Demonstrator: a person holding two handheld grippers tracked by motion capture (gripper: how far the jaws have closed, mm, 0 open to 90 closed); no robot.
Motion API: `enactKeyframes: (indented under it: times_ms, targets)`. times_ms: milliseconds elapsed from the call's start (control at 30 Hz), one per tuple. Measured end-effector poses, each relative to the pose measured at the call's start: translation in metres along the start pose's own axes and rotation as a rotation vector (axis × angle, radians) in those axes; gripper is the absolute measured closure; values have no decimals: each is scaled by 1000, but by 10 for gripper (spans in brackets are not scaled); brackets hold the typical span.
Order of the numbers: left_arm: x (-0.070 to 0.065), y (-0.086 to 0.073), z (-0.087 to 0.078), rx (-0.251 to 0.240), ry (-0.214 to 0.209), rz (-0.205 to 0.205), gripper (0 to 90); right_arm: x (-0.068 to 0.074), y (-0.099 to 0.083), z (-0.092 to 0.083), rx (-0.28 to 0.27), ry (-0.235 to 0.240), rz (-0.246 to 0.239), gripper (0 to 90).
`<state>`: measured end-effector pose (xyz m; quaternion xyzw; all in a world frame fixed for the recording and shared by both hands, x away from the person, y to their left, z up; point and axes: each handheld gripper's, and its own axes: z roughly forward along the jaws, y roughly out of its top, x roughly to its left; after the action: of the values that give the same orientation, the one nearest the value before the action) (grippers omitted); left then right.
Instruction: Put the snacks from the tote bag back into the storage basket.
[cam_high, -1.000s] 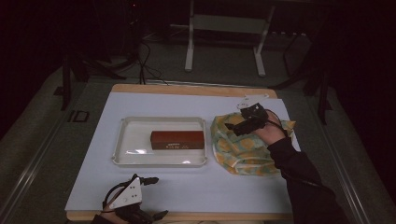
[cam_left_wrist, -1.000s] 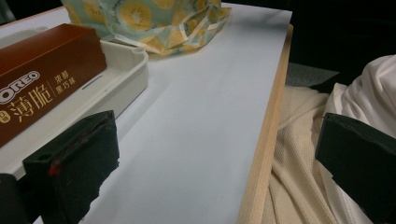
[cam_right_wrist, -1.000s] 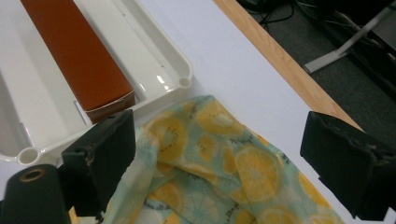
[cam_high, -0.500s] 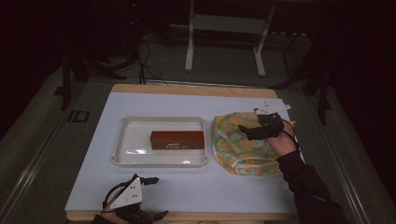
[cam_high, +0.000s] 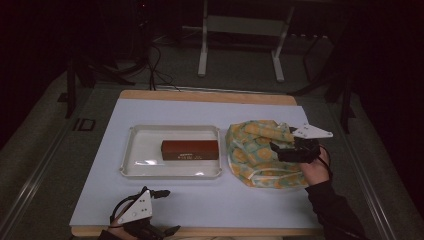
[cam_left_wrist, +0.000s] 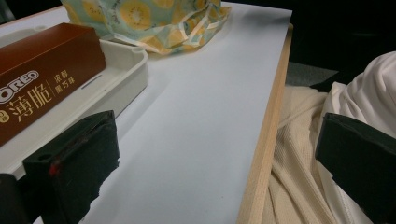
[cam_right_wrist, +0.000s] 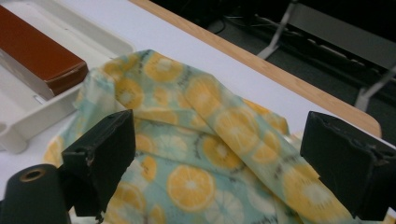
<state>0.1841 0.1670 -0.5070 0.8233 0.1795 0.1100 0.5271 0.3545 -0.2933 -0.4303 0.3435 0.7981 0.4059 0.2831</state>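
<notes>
A cloth (cam_high: 252, 155) printed with orange and lemon slices lies crumpled on the table's right half, and it also appears in the right gripper view (cam_right_wrist: 201, 154). My right gripper (cam_high: 278, 150) hovers at the cloth's right side, jaws open and pointing left, nothing between them (cam_right_wrist: 219, 128). A clear tray (cam_high: 137, 150) in the middle holds a brown Oreo box (cam_high: 190, 149). My left gripper (cam_high: 170, 211) rests open at the near left edge, apart from the tray (cam_left_wrist: 135, 60) and the box (cam_left_wrist: 46, 60).
A white sheet (cam_high: 215, 200) covers the wooden table, whose near edge (cam_left_wrist: 264, 154) runs beside the person's pale clothing (cam_left_wrist: 308, 154). Metal stand legs (cam_high: 240, 50) rise on the dark floor beyond the far edge.
My right gripper has drifted from above the cloth's far part to its right side, nearer the person. The left gripper, tray and box have stayed put.
</notes>
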Motion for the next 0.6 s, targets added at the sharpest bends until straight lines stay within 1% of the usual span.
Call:
enactKeyframes:
  times_ms: [67, 100, 167, 200, 267, 333, 400, 467, 500, 533, 567, 600]
  targets:
    - [0, 0, 0, 0, 1, 0, 0, -1, -6, -5, 1, 1, 16, 104]
    - [0, 0, 0, 0, 1, 0, 0, -1, -10, -7, 1, -5, 23, 105]
    - [0, 0, 0, 0, 0, 0, 0, -1, -17, -12, -16, -22, 38, 105]
    - [0, 0, 0, 0, 0, 0, 0, -1, -17, -12, -16, -22, 38, 105]
    - [0, 0, 0, 0, 0, 0, 0, 0, -27, -18, -25, -39, 62, 105]
    - [0, 0, 0, 0, -1, 0, 0, 1, -33, -21, -36, -35, 89, 105]
    - [0, 0, 0, 0, 0, 0, 0, 1, -36, -22, -39, -38, 89, 104]
    - [0, 0, 0, 0, 0, 1, 0, 4, -41, -23, -34, -56, 81, 105]
    - [0, 0, 0, 0, 1, 0, 0, 6, -47, -25, -34, -84, 76, 105]
    - [0, 0, 0, 0, 1, 0, 0, 6, -49, -26, -37, -90, 79, 104]
    - [0, 0, 0, 1, 0, 1, 0, 5, -52, -26, -43, -90, 93, 104]
    - [0, 0, 0, 1, 0, 1, 0, 5, -56, -27, -55, -85, 116, 105]
